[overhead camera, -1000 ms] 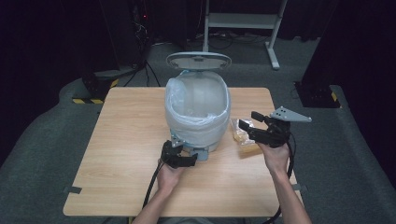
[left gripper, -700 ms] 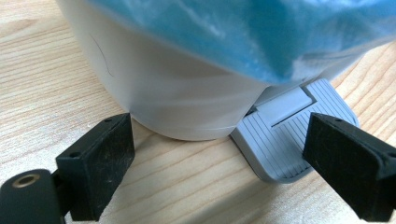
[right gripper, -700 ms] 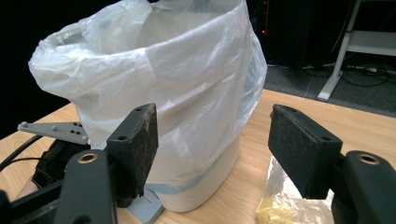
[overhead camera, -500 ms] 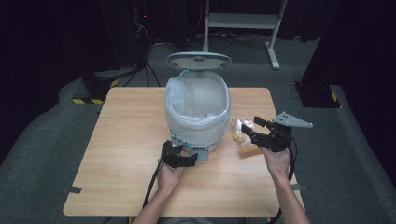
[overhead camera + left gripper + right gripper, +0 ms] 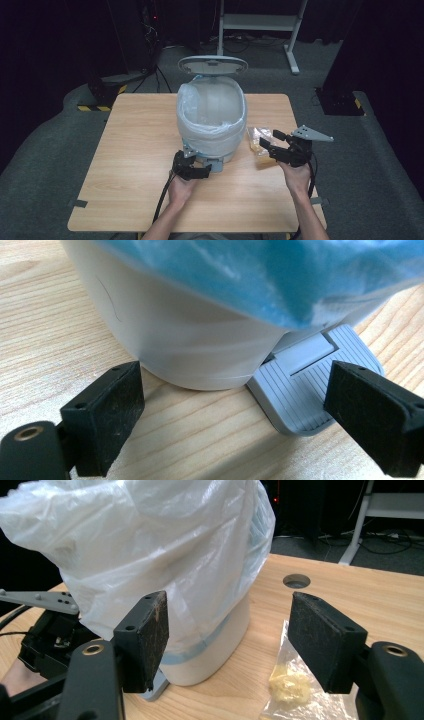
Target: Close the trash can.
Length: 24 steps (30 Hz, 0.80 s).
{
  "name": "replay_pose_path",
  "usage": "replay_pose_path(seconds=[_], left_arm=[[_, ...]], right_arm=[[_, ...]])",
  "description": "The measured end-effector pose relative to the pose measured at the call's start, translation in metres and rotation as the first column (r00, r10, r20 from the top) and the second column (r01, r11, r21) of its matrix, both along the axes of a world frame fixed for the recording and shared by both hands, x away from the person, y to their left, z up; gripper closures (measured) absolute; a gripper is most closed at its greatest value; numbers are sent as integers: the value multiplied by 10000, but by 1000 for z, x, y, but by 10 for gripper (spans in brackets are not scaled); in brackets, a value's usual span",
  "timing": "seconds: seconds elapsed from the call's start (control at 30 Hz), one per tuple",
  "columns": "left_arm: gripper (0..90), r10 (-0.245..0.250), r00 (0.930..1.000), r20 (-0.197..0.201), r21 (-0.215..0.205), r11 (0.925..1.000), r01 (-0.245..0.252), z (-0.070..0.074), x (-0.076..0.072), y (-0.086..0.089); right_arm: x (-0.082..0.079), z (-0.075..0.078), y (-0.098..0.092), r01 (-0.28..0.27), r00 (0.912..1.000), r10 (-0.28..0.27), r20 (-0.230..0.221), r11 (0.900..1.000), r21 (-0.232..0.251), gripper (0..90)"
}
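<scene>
Stood on grey carpet [image 5: 380, 165] in a dim room, lit from above: a light wooden table [image 5: 135, 150] with a round cable hole [image 5: 296, 581] near its far edge. Backed by black drapes [image 5: 45, 45] along the far side. Flanked behind by a white-framed stand [image 5: 260, 22], tangled cables [image 5: 240, 47], and dark bases striped yellow and black [image 5: 102, 95].

Both forearms reach in from the near edge of the bench. The left hand [image 5: 181, 189] holds the left gripper [image 5: 192, 167] low, jaws spread wide and empty. The right hand [image 5: 296, 176] holds the right gripper [image 5: 270, 143] slightly raised, jaws parted wide, gripping nothing.
</scene>
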State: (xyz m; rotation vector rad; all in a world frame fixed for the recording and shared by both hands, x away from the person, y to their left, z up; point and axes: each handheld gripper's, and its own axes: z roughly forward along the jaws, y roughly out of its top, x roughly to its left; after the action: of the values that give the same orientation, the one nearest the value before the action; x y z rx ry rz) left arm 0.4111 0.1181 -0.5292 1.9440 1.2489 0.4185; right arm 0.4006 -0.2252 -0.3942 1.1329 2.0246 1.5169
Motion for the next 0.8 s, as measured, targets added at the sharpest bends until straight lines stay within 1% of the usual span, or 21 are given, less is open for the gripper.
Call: replay_pose_path(seconds=[0.23,0.6,0.8], left_arm=[[93,2,10000,1,-3,10000,-2,0,0,0],[94,10,10000,5,-8,10000,-10,0,0,0],[94,13,10000,5,-3,10000,-13,0,0,0]], right_arm=[[-1,-10,-4,148,9997,-149,-206,9999,-38,329],[-1,-26,-6,357,9980,-369,-522,9991,-229,333],[0,-34,-9,492,9963,-504,-690,9986,-199,334]])
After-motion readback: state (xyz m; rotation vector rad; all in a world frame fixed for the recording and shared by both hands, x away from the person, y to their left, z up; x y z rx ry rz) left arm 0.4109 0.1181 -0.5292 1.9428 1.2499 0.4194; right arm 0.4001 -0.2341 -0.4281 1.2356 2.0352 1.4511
